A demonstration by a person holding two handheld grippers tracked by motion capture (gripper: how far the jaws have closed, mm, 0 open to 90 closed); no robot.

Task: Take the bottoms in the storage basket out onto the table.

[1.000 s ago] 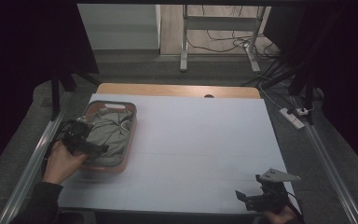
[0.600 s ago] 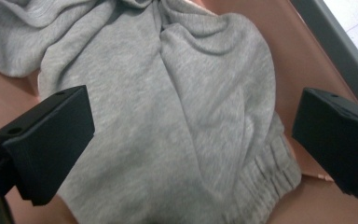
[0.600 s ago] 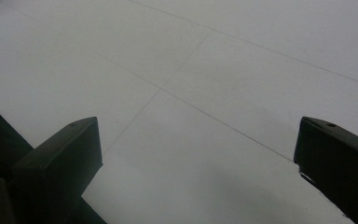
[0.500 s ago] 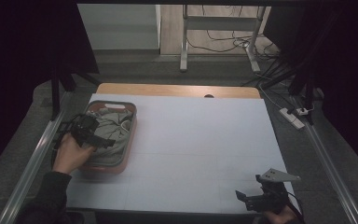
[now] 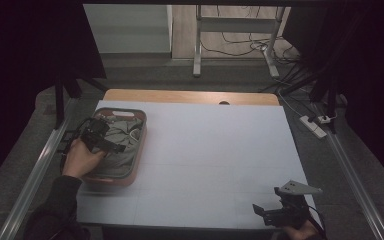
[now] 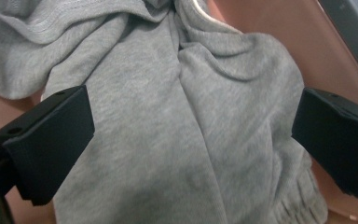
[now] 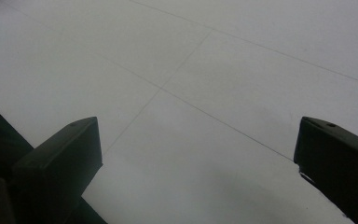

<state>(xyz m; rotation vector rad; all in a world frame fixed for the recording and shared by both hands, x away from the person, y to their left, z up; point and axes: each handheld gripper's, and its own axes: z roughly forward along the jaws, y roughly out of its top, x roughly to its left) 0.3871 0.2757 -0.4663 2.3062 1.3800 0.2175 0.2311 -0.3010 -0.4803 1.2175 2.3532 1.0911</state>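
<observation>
A grey garment (image 5: 121, 145) lies crumpled in a reddish-brown basket (image 5: 139, 149) at the left of the white table. My left gripper (image 5: 111, 146) hovers over the basket, held by a hand. In the left gripper view its jaws stand wide apart, just above the grey garment (image 6: 186, 121), with cloth spanning the gap between them and the basket wall (image 6: 279, 23) behind. My right gripper (image 5: 265, 214) rests near the table's front right corner. In the right gripper view its jaws are wide apart over the bare white tabletop (image 7: 214, 70).
The white table (image 5: 215, 145) has a wooden strip (image 5: 190, 96) along its far edge. Metal rails (image 5: 40, 165) run along both sides. A power strip (image 5: 313, 126) and cables lie on the floor at the right, and a stand leg (image 5: 196, 50) rises behind the table.
The left hand and gripper have moved forward and right over the basket, closer to the garment. The right gripper has stayed in place.
</observation>
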